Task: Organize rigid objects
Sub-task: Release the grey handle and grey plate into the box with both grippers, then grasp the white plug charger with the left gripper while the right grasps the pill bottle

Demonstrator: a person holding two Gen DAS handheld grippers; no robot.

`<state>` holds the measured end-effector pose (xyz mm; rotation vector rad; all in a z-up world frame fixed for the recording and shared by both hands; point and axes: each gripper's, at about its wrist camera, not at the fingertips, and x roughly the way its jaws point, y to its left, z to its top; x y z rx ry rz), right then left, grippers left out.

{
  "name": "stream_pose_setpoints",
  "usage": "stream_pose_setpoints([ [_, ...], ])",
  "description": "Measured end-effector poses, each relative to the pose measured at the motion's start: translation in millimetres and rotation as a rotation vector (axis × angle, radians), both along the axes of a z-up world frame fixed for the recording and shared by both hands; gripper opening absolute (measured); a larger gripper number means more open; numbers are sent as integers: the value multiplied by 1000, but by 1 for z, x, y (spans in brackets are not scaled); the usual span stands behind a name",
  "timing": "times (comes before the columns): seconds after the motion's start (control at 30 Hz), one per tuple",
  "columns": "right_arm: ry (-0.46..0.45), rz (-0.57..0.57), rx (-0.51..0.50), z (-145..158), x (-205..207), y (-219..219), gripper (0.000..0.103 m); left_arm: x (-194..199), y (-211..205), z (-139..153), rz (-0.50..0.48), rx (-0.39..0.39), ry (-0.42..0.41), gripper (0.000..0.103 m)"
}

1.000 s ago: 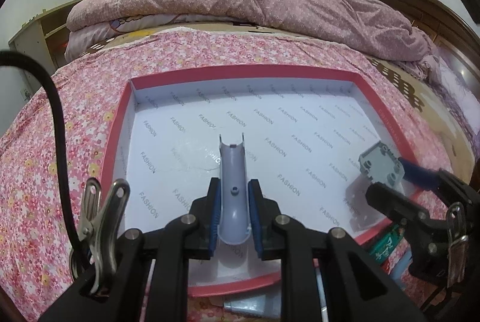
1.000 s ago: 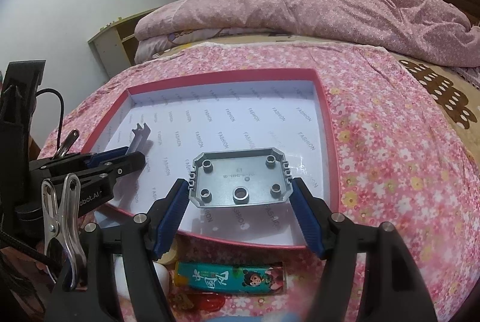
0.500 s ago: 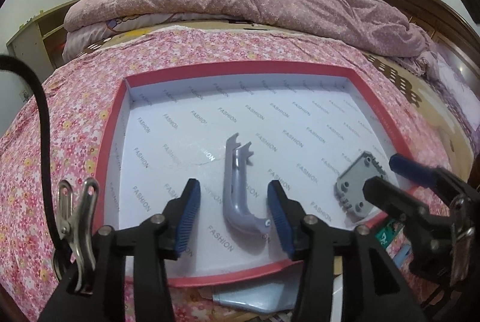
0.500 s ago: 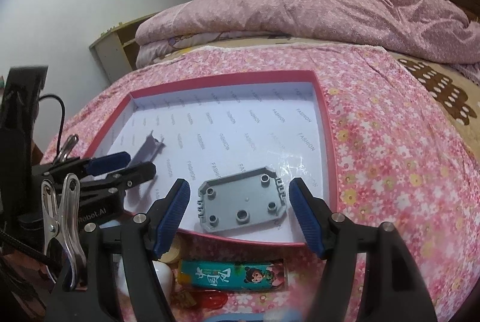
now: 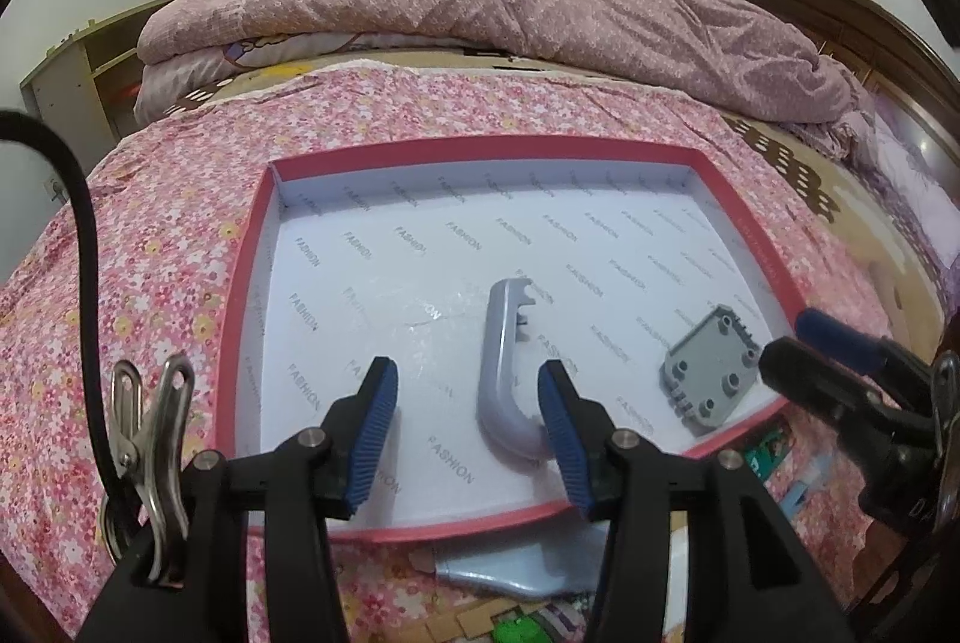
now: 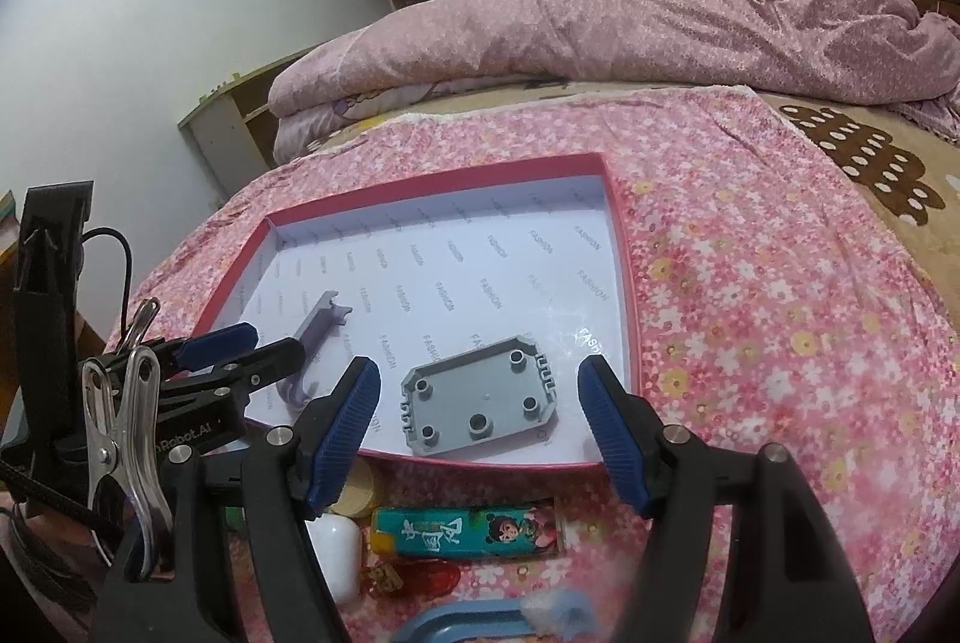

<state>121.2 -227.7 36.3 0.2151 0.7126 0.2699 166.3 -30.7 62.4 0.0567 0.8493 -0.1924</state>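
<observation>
Right wrist view: curved grey piece (image 6: 315, 337) and grey plate (image 6: 480, 403) lie in the red tray (image 6: 624, 343); both the left gripper (image 5: 468, 427) and the right gripper (image 6: 480, 427) gape empty; the lighter (image 6: 468, 532) and others remain outside.

My left gripper (image 5: 465, 427) stands open over the near edge of the red-rimmed tray (image 5: 240, 283). The curved grey piece (image 5: 501, 379) lies flat between my fingers, nearer the right one. The grey studded plate (image 5: 711, 373) sits beyond, rightward, by my right gripper (image 5: 804, 352).

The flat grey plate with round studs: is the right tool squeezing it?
No. The grey plate lies flat in the red tray, with clear gaps between it and the right tool.
</observation>
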Motion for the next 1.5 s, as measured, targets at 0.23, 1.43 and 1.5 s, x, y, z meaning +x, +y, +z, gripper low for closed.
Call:
stream_pose_setpoints([
  [0.23,-23,13,-19,10,-13,2,70,-18,6,9,1,-2,-13,51],
  [1.43,106,14,-51,-11,-139,-9,70,-125,74,5,84,-40,-15,51],
  [1.5,118,21,-53,-13,-149,-8,70,-129,77,3,87,-46,-15,51],
])
